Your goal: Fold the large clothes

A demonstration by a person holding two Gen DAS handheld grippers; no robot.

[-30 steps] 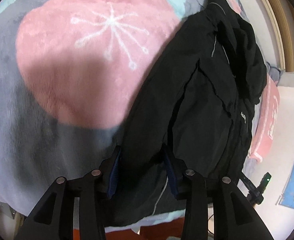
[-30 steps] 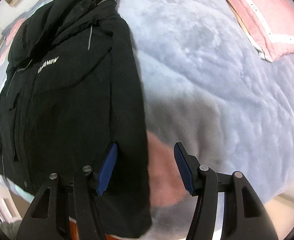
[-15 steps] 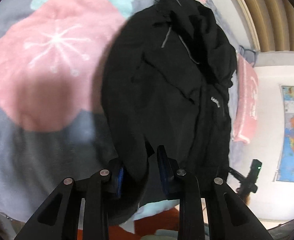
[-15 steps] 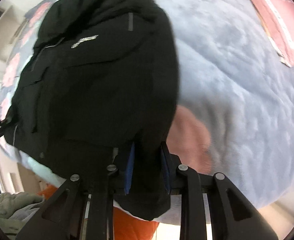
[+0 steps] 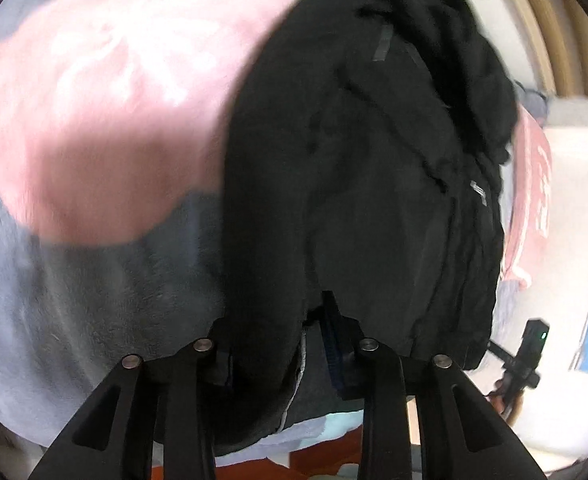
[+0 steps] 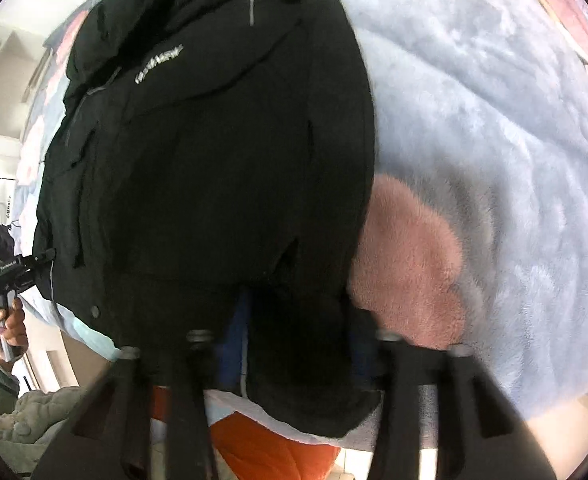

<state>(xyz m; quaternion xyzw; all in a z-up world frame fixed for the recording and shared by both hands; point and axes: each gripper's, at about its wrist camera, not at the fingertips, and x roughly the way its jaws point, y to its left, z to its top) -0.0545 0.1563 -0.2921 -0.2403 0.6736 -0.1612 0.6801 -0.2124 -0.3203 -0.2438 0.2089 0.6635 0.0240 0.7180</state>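
**Both hem corners pinched, jacket ready to fold**

The black jacket (image 6: 222, 168) lies lengthwise on the fleece blanket (image 6: 513, 140), hood end far from you and hem nearest, hanging just past the bed edge. You have a hem corner in each tool: your left gripper (image 5: 282, 340) has its jaws closed down on a thick roll of the jacket's left edge, and your right gripper (image 6: 294, 340) is clamped the same way on the right edge, blue pads just showing either side of the bunched cloth.

Watch the bites. Each looks like a fat wad of padded fabric rather than a flat layer, so a quick lift could let the outer shell slide out and drop one corner, skewing the fold. Uneven lifting between your two hands would likely twist the body and pull the hood (image 5: 453, 60) off line. The plush blanket may also cling and drag with the jacket, rucking up beneath it.
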